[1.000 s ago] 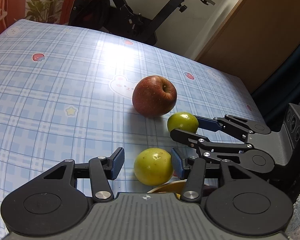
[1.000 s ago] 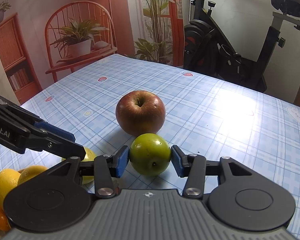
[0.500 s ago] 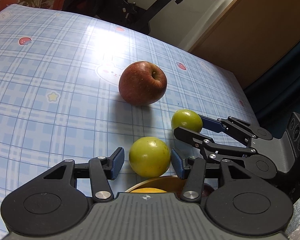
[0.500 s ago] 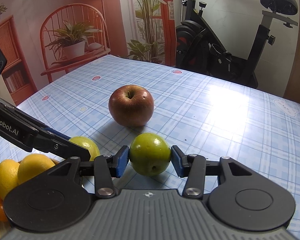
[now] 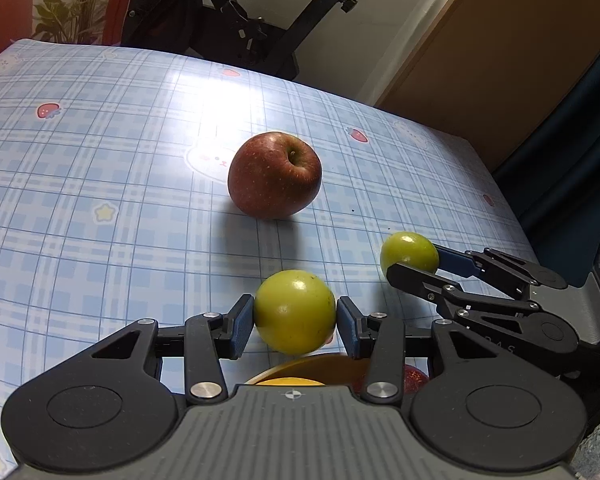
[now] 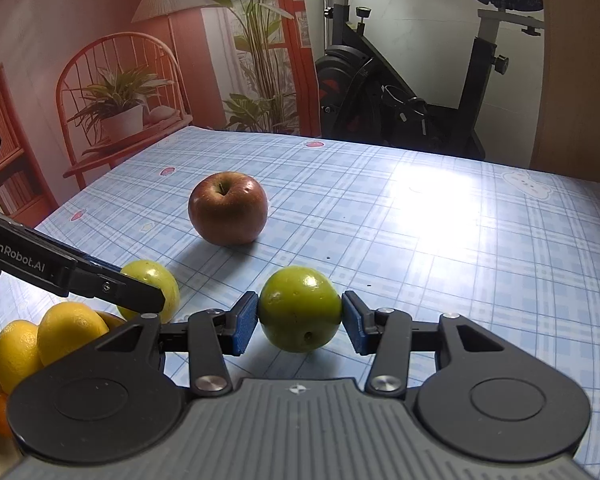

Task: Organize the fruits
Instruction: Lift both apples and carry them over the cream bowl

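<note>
Your left gripper (image 5: 295,322) is closing its jaws onto a yellow-green fruit (image 5: 295,311) above the bowl (image 5: 300,366), while your right gripper (image 6: 300,317) pinches a green fruit (image 6: 299,308) over the tabletop (image 6: 440,240), near the red apple (image 6: 228,208).

left gripper (image 5: 296,326) is angled down toward the table, jaws closing with a yellow-green apple (image 5: 295,312) between the blue pads, and they look like they're already touching both sides, though the right contact is hard to call; right gripper (image 6: 300,322) tilts down more gently, pads pressed on a green apple (image 6: 300,308); seen from the left wrist, it reaches in from the right (image 5: 414,266), both sitting close together
</note>
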The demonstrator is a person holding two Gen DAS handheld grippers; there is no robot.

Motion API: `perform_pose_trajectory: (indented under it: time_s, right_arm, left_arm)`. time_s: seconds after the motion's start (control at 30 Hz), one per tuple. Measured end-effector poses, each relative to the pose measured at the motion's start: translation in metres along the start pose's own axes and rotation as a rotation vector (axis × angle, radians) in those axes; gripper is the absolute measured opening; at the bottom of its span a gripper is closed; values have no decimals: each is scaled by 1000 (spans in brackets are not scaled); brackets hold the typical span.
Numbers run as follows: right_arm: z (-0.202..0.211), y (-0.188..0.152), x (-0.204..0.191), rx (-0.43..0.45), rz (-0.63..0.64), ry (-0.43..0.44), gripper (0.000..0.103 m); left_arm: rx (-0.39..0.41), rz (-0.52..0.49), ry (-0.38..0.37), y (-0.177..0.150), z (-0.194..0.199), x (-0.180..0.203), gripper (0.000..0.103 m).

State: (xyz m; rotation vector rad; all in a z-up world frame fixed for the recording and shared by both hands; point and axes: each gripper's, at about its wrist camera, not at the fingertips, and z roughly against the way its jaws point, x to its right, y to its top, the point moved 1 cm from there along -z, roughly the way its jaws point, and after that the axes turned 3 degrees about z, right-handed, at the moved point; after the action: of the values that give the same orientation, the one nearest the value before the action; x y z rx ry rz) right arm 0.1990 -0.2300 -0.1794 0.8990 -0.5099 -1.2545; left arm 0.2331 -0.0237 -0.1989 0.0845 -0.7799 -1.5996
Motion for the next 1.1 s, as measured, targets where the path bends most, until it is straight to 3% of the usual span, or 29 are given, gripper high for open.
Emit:
perform_pose_trajectory:
  time_s: [0.3, 0.53, 1.1]
  right_arm:
    - [35, -4, -8, 36, -15, -10, 48]
    - [68, -11, -31, 63, 7, -7, 48]
    - [120, -47, -86, 54, -11, 38, 48]
  left_arm:
    - [89, -55, 10, -2, 45, 15, 47]
    - [100, -101, -4, -23, 74, 30, 47]
    - [14, -204, 2, -109, 112, 48, 47]
